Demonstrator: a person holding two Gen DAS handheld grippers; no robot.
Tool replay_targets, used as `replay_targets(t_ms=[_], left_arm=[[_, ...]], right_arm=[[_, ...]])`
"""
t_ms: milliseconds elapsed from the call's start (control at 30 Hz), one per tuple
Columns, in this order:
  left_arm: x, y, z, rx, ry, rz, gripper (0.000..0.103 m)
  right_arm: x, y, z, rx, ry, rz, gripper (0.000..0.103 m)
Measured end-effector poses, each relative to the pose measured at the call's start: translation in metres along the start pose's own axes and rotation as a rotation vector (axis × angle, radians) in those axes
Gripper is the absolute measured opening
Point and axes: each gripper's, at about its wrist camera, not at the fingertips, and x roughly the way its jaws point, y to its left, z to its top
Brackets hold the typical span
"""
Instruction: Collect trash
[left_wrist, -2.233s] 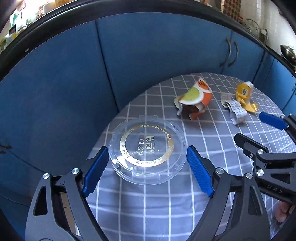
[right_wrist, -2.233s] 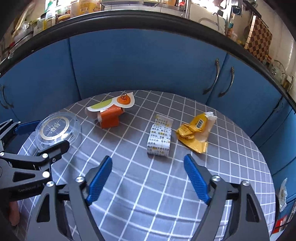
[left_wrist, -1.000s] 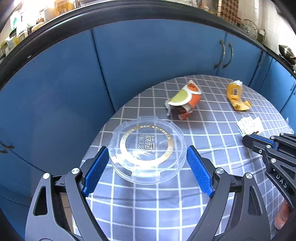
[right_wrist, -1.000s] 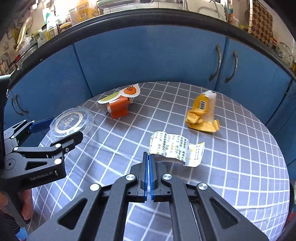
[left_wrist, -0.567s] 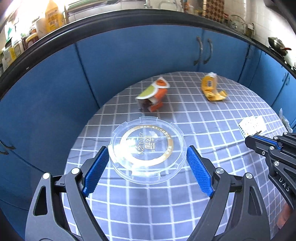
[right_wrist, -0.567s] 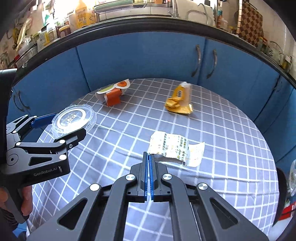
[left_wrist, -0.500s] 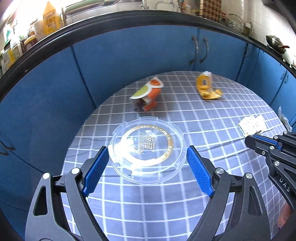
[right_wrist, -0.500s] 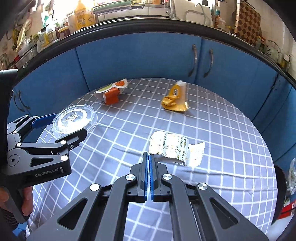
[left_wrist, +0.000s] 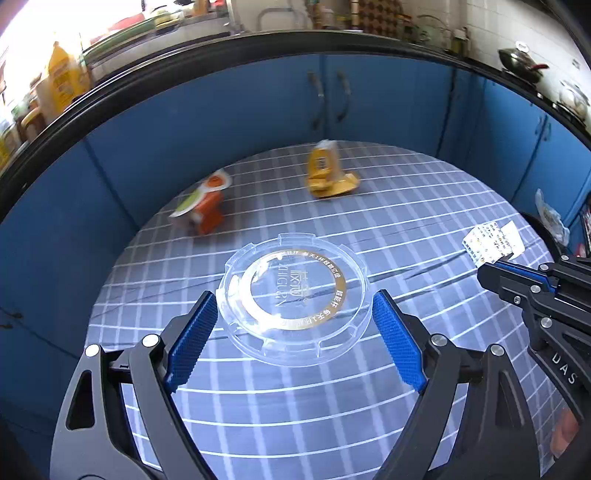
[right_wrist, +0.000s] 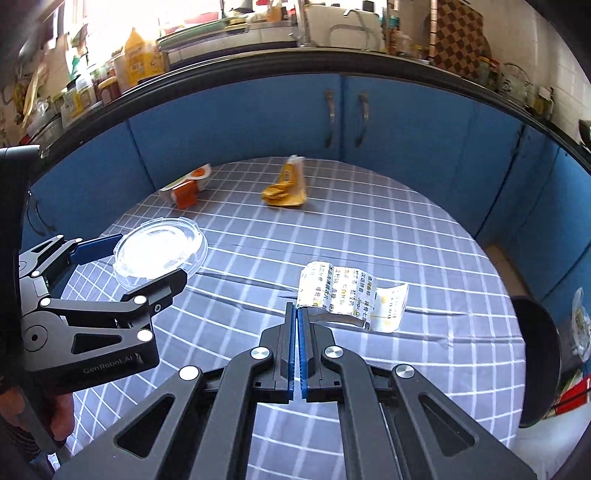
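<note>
My left gripper is shut on a clear round plastic lid with a gold ring and holds it above the round table. The lid also shows in the right wrist view. My right gripper is shut on a white printed paper wrapper and holds it above the table; the wrapper also shows in the left wrist view. An orange and green carton and a yellow pouch lie at the table's far side.
The table has a grey checked cloth. Blue kitchen cabinets curve behind it. A dark round bin stands on the floor past the table's right edge. Bottles crowd the counter.
Both grippers have pulled back and swung right with the lid and wrapper held. The carton and pouch now look farther away and more to the left. The bin has come more into view.
</note>
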Motion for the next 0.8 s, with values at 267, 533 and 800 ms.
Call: replay_targets(t_ms=[267,533,800], left_arm=[[0.001,-0.053,0.010,0.061,-0.013,-0.031,0.084],[0.003,-0.106,0.020,0.131,-0.021,-0.058,0.084],[0.007,-0.155,0.030,0.191,-0.028,-0.089,0.084]], right_arm=[[-0.016,-0.047,-0.012,0.051,-0.013,-0.035,0.002],[-0.029,-0.089,-0.023,0.101,-0.029,-0.062,0.002],[-0.037,-0.129,-0.035,0.148,-0.035,-0.087,0.002]])
